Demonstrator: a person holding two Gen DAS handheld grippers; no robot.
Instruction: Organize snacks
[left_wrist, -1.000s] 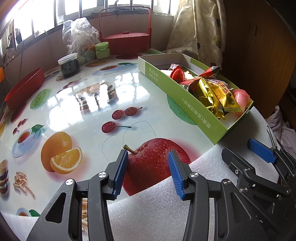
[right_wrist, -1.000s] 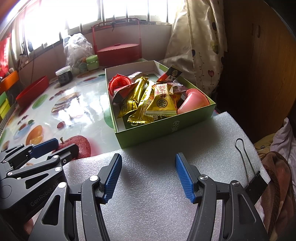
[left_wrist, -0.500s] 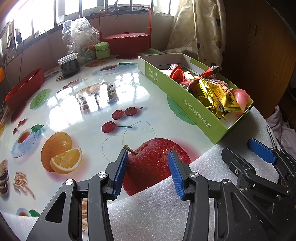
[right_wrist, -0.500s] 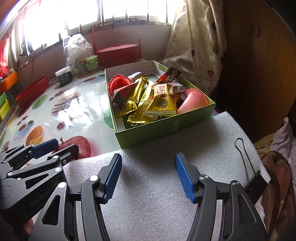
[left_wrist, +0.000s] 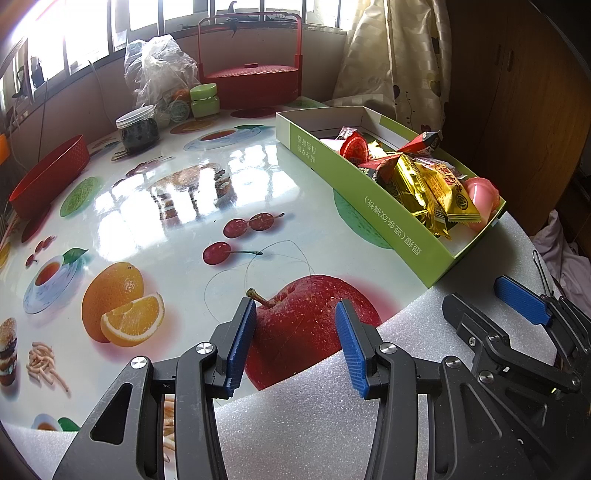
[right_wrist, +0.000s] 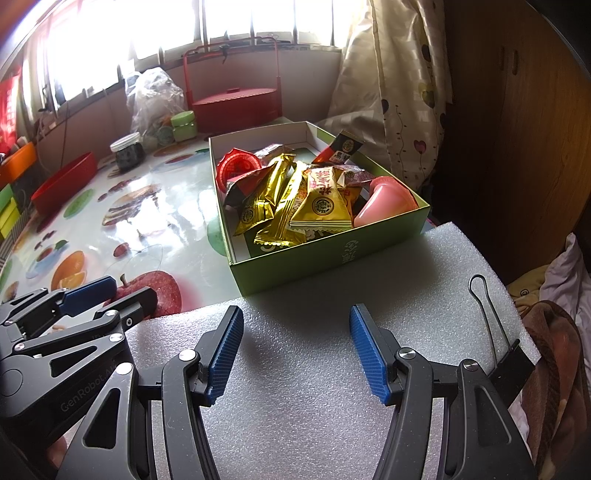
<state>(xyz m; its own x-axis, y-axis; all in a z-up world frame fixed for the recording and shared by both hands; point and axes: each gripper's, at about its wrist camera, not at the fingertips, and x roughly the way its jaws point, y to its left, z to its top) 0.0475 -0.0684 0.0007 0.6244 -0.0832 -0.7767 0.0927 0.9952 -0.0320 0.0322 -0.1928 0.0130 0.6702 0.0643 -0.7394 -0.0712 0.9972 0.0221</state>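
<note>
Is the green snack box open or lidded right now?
Open. The green box has no lid on it, and the gold packets and pink cup inside show from above.

Bright daylight pours through the far windows (right_wrist: 229, 33). A patterned curtain (right_wrist: 399, 92) hangs right, beside a dark wooden cabinet (right_wrist: 517, 122).

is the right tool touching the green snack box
Apart. The right wrist view shows the open right tool over the white foam sheet, with bare foam lying between its fingertips and the green snack box.
</note>
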